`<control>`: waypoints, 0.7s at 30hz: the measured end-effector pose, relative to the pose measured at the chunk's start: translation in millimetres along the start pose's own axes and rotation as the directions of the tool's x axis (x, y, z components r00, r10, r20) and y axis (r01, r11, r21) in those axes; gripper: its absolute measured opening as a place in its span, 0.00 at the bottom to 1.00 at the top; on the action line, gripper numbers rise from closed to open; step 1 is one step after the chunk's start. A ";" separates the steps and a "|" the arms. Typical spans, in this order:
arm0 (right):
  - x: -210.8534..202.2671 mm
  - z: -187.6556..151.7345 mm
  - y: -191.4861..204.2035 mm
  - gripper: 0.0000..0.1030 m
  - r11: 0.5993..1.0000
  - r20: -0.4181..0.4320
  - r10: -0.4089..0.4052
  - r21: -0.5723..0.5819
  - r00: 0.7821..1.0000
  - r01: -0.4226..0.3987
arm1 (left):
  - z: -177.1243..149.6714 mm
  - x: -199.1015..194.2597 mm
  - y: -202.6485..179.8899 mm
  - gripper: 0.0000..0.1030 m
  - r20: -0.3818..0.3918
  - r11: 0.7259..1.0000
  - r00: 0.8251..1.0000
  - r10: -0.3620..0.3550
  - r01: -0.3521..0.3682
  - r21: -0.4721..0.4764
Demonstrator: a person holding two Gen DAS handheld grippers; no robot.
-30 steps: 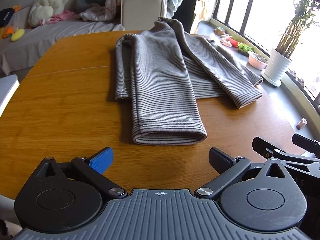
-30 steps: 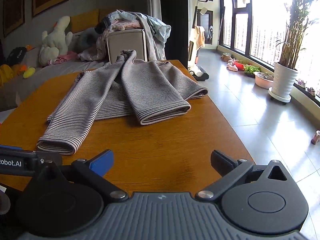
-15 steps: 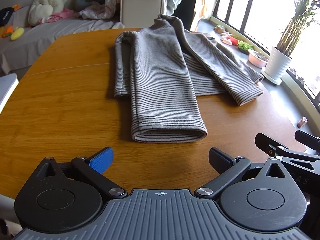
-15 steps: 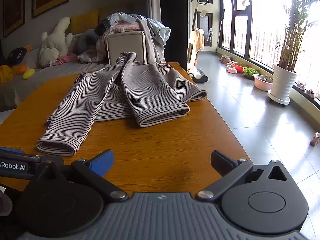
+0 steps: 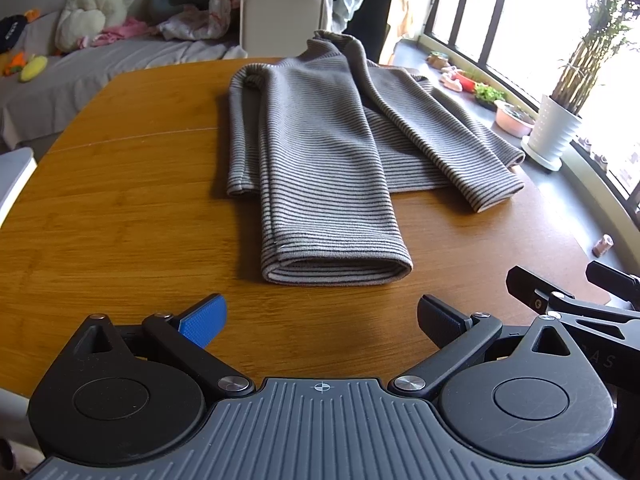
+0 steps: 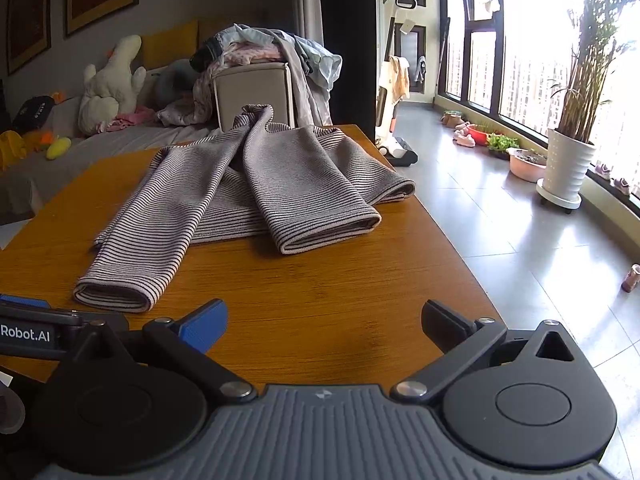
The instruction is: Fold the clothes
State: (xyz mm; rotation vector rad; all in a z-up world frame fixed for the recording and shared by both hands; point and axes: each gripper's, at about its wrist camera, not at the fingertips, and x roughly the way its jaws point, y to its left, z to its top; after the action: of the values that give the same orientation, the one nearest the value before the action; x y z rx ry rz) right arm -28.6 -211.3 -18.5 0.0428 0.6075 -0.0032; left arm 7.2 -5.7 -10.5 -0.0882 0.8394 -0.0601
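Note:
A grey striped sweater lies on the wooden table with both sleeves folded down over the body toward me. It also shows in the right wrist view. My left gripper is open and empty, just short of the left sleeve's cuff. My right gripper is open and empty, over the table's near edge, short of the right sleeve's cuff. The right gripper's fingers show at the right edge of the left wrist view.
A beige box piled with clothes stands behind the table's far end. A grey sofa with plush toys is at the back left. The table's right edge drops to a tiled floor with a potted plant.
Both grippers have moved slightly forward toward the sweater, which looks a little nearer. Both stay open. The sweater has not moved.

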 end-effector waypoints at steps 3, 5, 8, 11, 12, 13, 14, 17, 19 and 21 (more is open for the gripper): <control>0.5 0.3 0.1 1.00 1.000 -0.001 0.000 0.000 1.000 0.000 | 0.3 0.4 -0.2 1.00 0.001 1.000 1.000 -0.001 0.001 0.000; 0.8 0.6 0.2 1.00 1.000 -0.001 0.000 0.000 1.000 0.000 | 0.0 0.6 -0.4 1.00 0.002 1.000 1.000 -0.002 0.002 0.001; 1.7 1.1 0.7 1.00 1.000 -0.002 0.001 0.000 1.000 -0.001 | 0.2 0.2 -0.2 1.00 0.003 1.000 1.000 -0.003 0.003 0.001; 2.5 1.2 1.1 1.00 1.000 -0.002 0.002 -0.002 1.000 -0.002 | 0.3 0.0 -0.1 1.00 0.004 1.000 1.000 -0.003 0.003 0.001; 2.6 1.2 1.4 1.00 1.000 -0.001 0.002 -0.002 1.000 -0.002 | 0.3 0.1 -0.2 1.00 0.004 1.000 1.000 -0.003 0.003 0.001; 2.6 1.0 1.8 1.00 1.000 0.000 0.002 -0.002 1.000 -0.002 | 0.3 0.2 -0.3 1.00 0.004 1.000 1.000 -0.003 0.003 0.001; 2.8 0.8 2.0 1.00 1.000 -0.001 0.002 -0.003 1.000 -0.002 | 0.2 0.2 -0.3 1.00 0.005 1.000 1.000 -0.003 0.003 0.001; 3.5 0.5 1.9 1.00 1.000 -0.001 0.002 -0.004 1.000 -0.002 | 0.2 0.5 -0.6 1.00 0.005 1.000 1.000 -0.003 0.003 0.001; 3.1 0.0 1.5 1.00 1.000 -0.002 0.002 -0.005 1.000 -0.002 | 0.1 0.6 -0.5 1.00 0.005 1.000 1.000 -0.004 0.004 0.001; 3.2 -0.2 1.4 1.00 1.000 -0.002 0.002 -0.005 1.000 -0.002 | 0.0 0.5 -0.4 1.00 0.006 1.000 1.000 -0.004 0.004 0.002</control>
State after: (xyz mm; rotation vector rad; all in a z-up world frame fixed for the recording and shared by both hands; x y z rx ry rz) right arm -26.1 -209.9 -20.4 0.0388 0.6100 -0.0001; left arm 7.5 -6.2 -10.8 -0.0882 0.8334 -0.0647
